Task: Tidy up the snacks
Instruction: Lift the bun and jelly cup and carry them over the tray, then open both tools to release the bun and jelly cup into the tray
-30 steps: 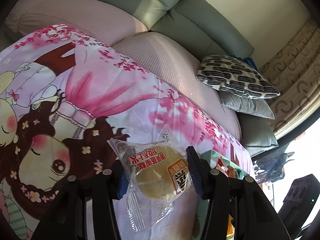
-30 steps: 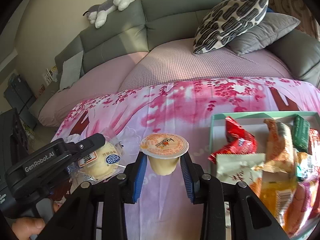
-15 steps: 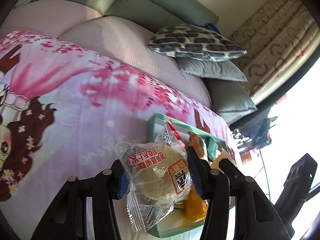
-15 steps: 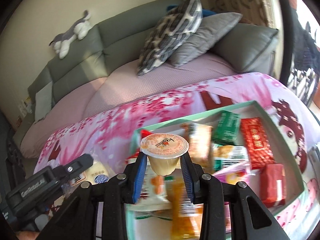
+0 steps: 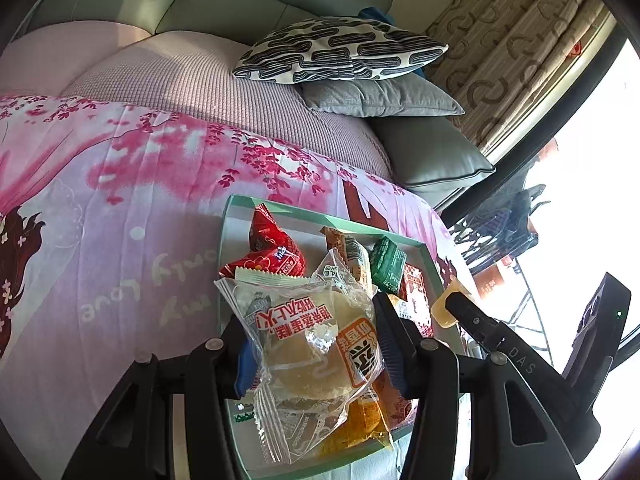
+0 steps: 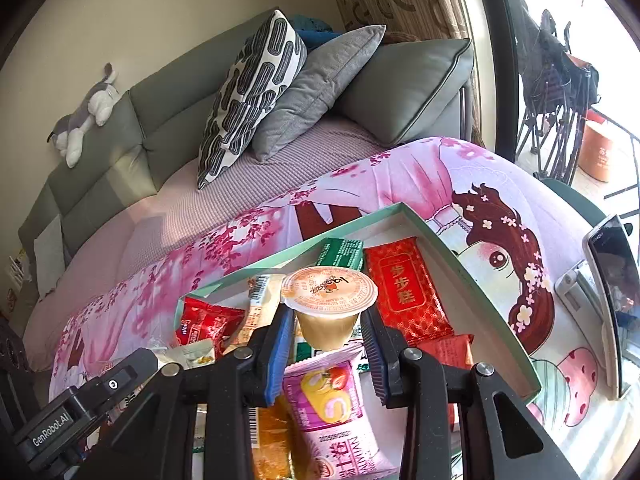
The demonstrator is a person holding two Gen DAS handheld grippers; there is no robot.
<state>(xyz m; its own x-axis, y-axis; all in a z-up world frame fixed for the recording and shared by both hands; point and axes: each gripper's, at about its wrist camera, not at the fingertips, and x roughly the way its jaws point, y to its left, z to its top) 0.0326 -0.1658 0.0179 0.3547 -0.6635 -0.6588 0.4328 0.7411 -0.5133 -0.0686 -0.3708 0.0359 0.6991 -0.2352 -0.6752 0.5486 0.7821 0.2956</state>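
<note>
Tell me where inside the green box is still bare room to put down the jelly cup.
Bare floor shows in the green box along its far wall, beyond the red packet, and beside its right wall. The near half is crowded with the pink roll packet and others.

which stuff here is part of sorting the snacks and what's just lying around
Part of the job:
- wrapped bun in left tool
- jelly cup in right tool
- green tray
- red packet
- green packet

Lying about:
- patterned cushion
- plush toy
- phone
</note>
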